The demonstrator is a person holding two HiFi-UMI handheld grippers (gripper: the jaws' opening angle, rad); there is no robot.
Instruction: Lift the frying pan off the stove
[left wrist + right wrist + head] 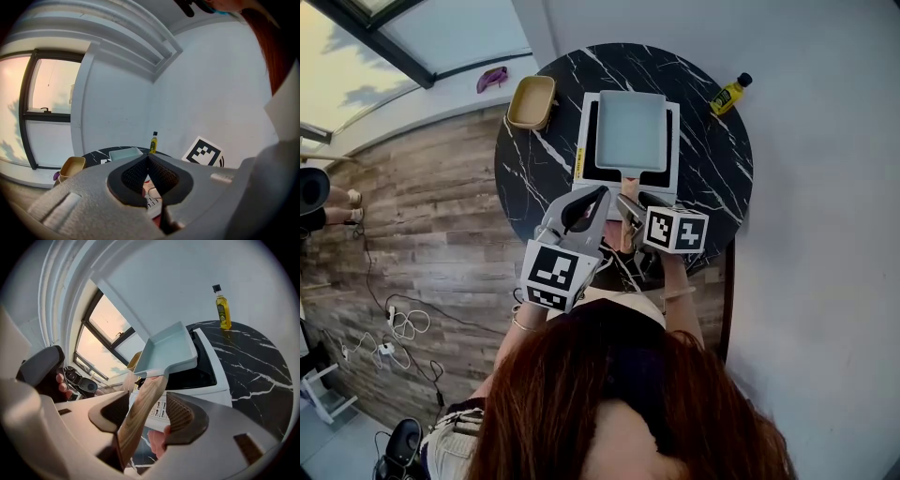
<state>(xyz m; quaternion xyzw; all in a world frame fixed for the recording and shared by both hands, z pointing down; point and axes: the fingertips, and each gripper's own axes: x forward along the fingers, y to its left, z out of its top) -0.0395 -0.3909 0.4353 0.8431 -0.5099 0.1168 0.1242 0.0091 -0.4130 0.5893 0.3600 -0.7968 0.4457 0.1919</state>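
A pale blue square frying pan sits on a white stove on the round black marble table. Its wooden handle points toward me. My right gripper is open around that handle, which lies against the left pad with a gap to the right pad. Just left of the handle, my left gripper hovers over the table's near edge, its tips meeting on nothing. From the left gripper view the pan shows just beyond the jaws.
A yellow oil bottle stands at the table's far right. A tan container sits at the far left edge. The wall runs close on the right, and wood flooring with cables lies to the left.
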